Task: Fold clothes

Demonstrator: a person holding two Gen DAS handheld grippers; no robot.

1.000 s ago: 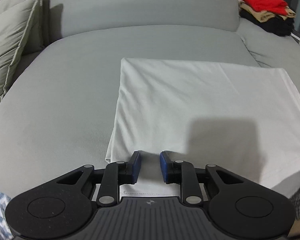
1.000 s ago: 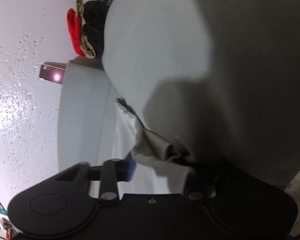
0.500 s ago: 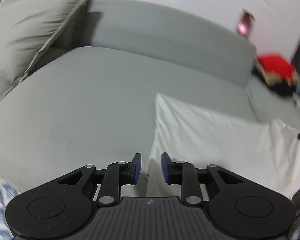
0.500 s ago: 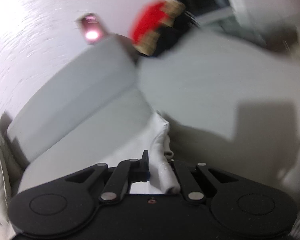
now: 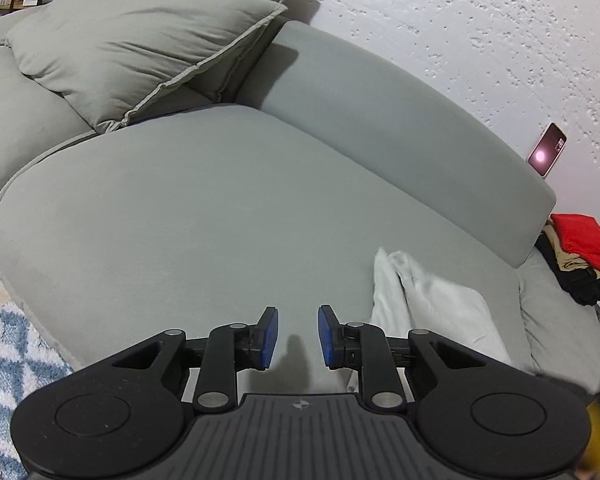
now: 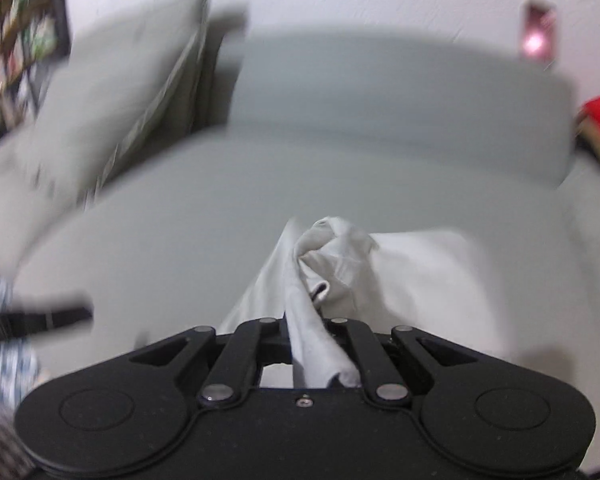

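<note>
We work over a grey sofa (image 5: pixel 204 216) against a white textured wall (image 5: pixel 460 20), cushions (image 5: pixel 132 40) at its left end and a stack of folded clothes (image 5: pixel 580 252) at its right. Our left gripper (image 5: pixel 298 334) hovers over bare seat, jaws parted and empty. Our right gripper (image 6: pixel 308 344) has its jaws clamped on a bunched edge of the white garment (image 6: pixel 400 268), which lies on the seat
</note>
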